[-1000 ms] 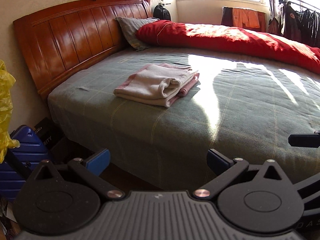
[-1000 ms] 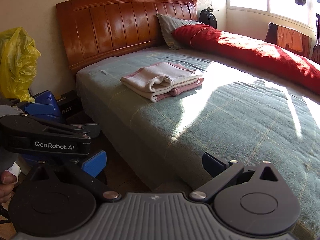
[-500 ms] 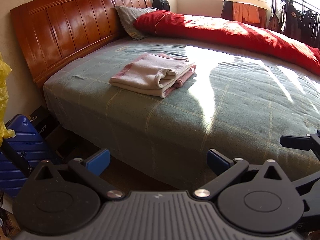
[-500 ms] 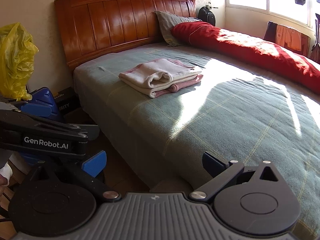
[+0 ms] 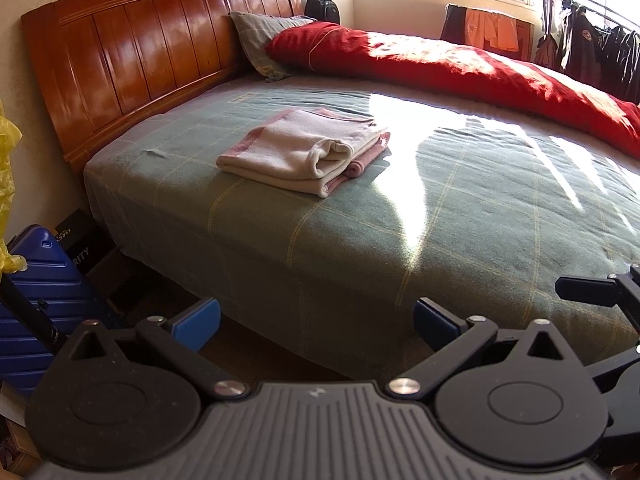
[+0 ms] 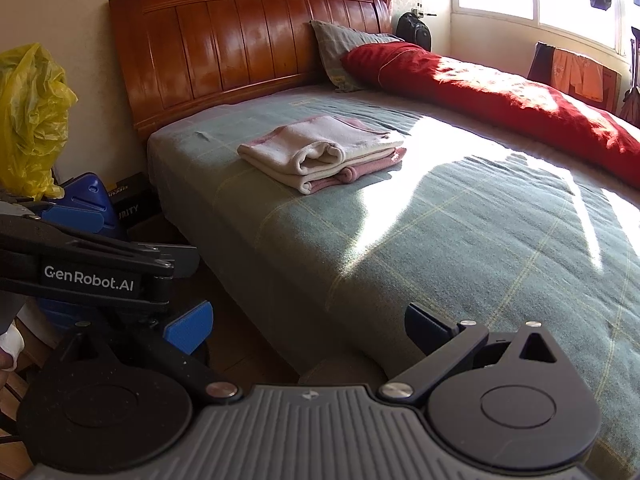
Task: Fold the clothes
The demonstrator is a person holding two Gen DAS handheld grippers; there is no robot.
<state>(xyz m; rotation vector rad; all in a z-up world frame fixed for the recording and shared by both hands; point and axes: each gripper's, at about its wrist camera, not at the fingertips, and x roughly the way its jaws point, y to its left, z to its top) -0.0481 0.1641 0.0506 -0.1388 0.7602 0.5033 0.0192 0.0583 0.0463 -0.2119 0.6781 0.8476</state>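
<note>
Garment: folded cloth (image 5: pixel 304 156), cream with pink trim, lies on the green bed cover (image 5: pixel 460 216), ahead of both grippers and a little to the left, well apart from either.
Fold state: several layers stacked flat; a rolled cuff or hem faces the grippers; the pink layer shows at the bottom edge. Judged already folded; whether a further fold is wanted cannot be told.
Left gripper (image 5: pixel 317 320): blue fingers spread wide, nothing between them; held low, off the near edge of the bed.
Right gripper (image 6: pixel 306 322): fingers likewise wide apart and empty; held beside the left one, whose black frame shows at this camera's left.
Handling, judged: soft knit or fleece, light, limp; it will sag and unfold if lifted by one corner. Not fragile, not slippery; the thick layers should give the fingers good purchase.
Where to take hold, judged: pinch all layers at once at the two near corners, one gripper each, or slide under the closed folded edge at the left side; avoid the loose rolled end, which would pull out alone.
Surroundings: red duvet (image 5: pixel 460 64) far ahead to the right; wooden headboard (image 5: pixel 152 48) ahead left; neither is in the way.
Risk, judged: catching the bed cover along with the bottom layer.
</note>
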